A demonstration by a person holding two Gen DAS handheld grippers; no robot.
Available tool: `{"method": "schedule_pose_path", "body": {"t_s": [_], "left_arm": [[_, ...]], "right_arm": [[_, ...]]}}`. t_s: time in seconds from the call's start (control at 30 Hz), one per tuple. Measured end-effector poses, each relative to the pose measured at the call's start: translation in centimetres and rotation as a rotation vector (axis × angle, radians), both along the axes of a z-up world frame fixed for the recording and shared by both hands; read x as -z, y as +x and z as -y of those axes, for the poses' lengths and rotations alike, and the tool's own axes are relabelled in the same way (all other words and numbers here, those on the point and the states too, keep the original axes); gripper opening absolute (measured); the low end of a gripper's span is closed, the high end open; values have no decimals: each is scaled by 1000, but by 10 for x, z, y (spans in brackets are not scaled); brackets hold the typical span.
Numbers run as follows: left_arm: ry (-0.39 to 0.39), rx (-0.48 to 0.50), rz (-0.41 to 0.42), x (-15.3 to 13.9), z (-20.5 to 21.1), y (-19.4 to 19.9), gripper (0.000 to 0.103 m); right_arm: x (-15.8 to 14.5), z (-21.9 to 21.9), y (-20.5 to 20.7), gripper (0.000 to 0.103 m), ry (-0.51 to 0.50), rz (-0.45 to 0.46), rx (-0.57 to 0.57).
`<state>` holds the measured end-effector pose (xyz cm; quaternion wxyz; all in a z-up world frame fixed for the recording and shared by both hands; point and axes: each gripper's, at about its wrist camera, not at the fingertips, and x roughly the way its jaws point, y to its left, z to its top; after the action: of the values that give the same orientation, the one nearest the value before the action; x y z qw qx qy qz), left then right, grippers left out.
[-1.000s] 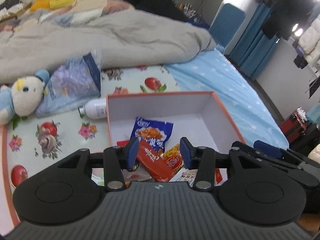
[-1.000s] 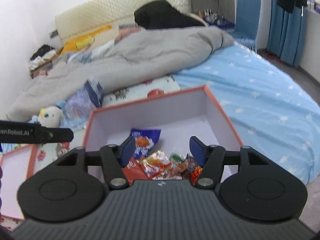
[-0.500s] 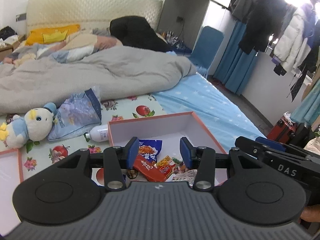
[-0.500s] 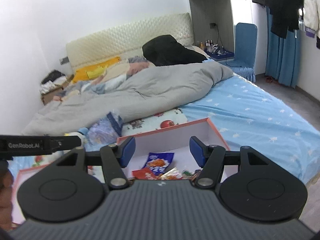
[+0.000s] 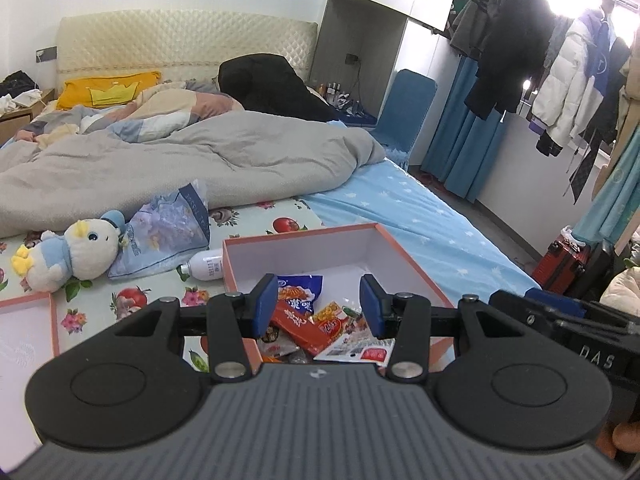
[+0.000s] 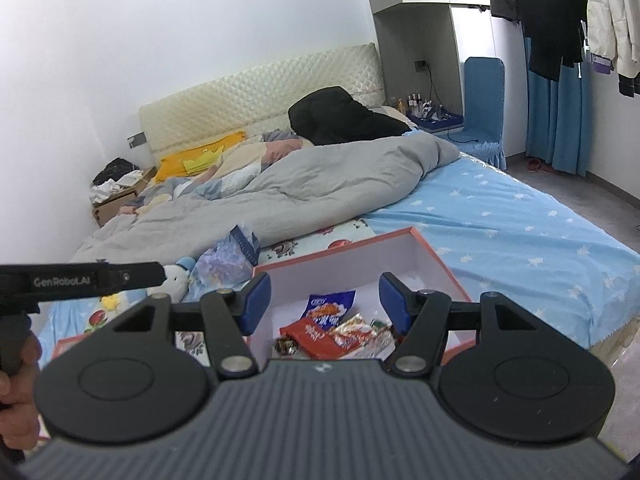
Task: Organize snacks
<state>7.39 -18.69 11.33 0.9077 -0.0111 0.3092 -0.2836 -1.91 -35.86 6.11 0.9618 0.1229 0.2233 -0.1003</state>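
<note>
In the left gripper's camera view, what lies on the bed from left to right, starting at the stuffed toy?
Stuffed duck toy → crinkled blue bag → white bottle → orange-edged box holding the snack packets.

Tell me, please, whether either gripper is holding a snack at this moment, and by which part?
Neither holds anything. The left gripper and the right gripper both stand open and empty above the orange-edged box, with the snack packets lying loose inside it.
</note>
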Motion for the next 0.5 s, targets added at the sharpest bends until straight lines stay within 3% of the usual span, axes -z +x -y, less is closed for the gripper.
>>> {"method": "schedule_pose_path", "body": {"t_s": [0.5], "left_arm": [[7,12,17,44,-14,-32,52]], "right_arm": [[38,-23,-26,62,-30,-5,-15]]}}
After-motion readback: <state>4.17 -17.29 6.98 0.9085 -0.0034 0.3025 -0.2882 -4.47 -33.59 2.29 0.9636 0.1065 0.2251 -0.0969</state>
